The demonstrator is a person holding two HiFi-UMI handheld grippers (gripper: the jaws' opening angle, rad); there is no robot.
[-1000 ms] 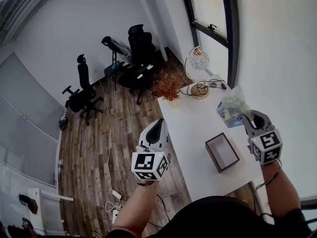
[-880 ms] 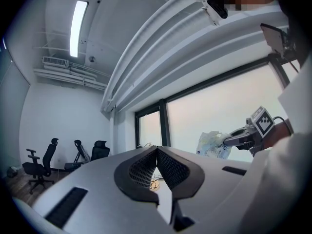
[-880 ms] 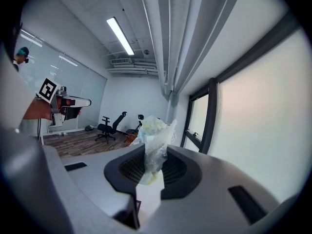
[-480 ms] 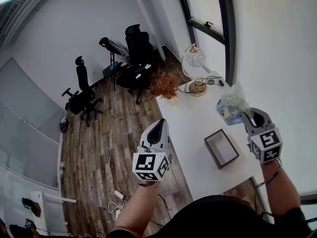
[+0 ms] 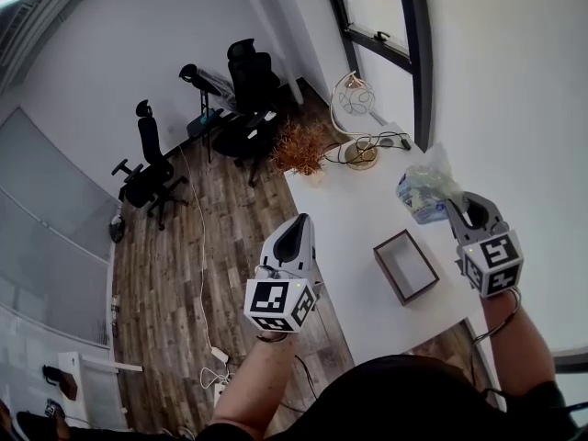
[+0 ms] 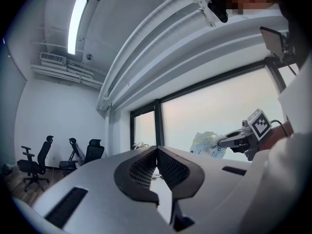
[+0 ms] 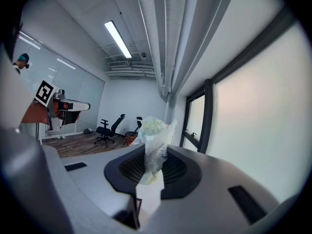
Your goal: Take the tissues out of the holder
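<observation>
On table: holder (image 5: 387, 275), open-topped | tissue pack (image 5: 424, 189): clamped in right gripper (image 5: 452, 209)

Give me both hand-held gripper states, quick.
Left hand-held gripper: closed, empty.
Right hand-held gripper: closed on the tissue pack, away from the holder.

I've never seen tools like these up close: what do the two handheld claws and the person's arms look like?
The left claw and right claw share a smooth pale-grey shell, tapering forward, with black ribbed pads inside. Behind each sits a white cube with black square markers. The person wears a dark top, forearms uncovered.
</observation>
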